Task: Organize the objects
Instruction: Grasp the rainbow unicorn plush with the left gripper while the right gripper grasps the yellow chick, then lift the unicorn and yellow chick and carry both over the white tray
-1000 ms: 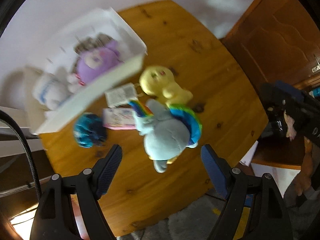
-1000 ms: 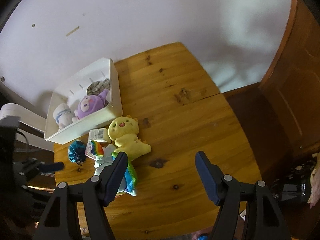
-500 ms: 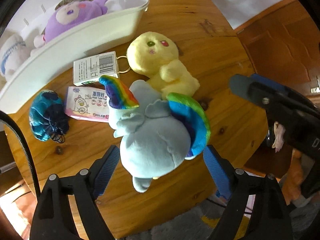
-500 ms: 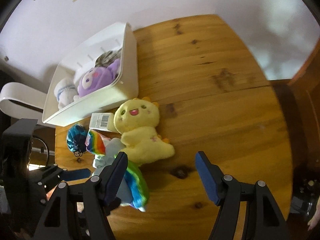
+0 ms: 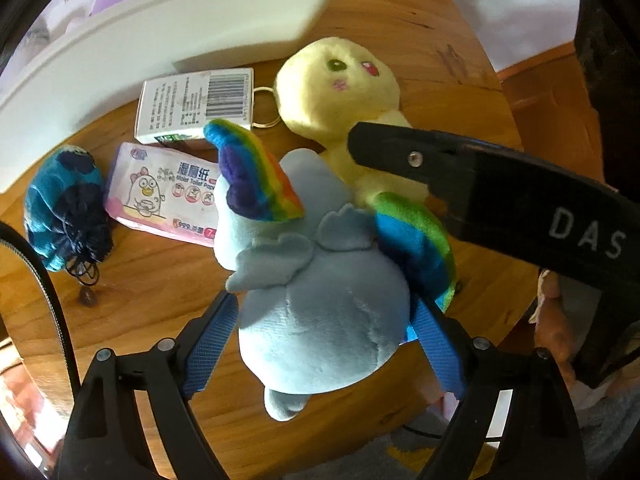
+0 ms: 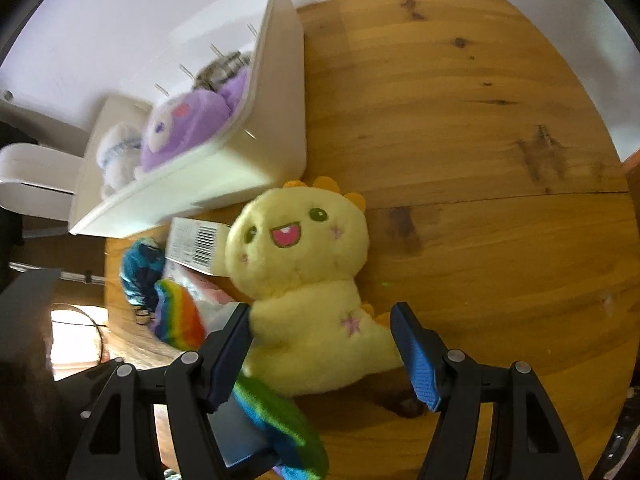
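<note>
A light blue plush pony (image 5: 320, 304) with rainbow mane and tail lies on the round wooden table (image 5: 420, 20). My left gripper (image 5: 324, 344) is open, its fingers on either side of the pony's body. A yellow plush dinosaur (image 6: 304, 264) lies beside it. My right gripper (image 6: 324, 348) is open, its fingers on either side of the dinosaur's lower body. The pony's rainbow parts (image 6: 178, 320) show in the right wrist view. A white bin (image 6: 256, 148) holds a purple plush (image 6: 188, 128) and a white plush (image 6: 116, 156).
A barcoded white box (image 5: 196, 104), a pink wet-wipes pack (image 5: 164, 196) and a blue drawstring pouch (image 5: 64, 208) lie between the bin and the toys. The right gripper's black arm (image 5: 520, 208) crosses the left wrist view. A white wall stands behind the table.
Both grippers have moved down and forward toward the toys. The left now straddles the pony, the right straddles the yellow dinosaur. Both stay open.
</note>
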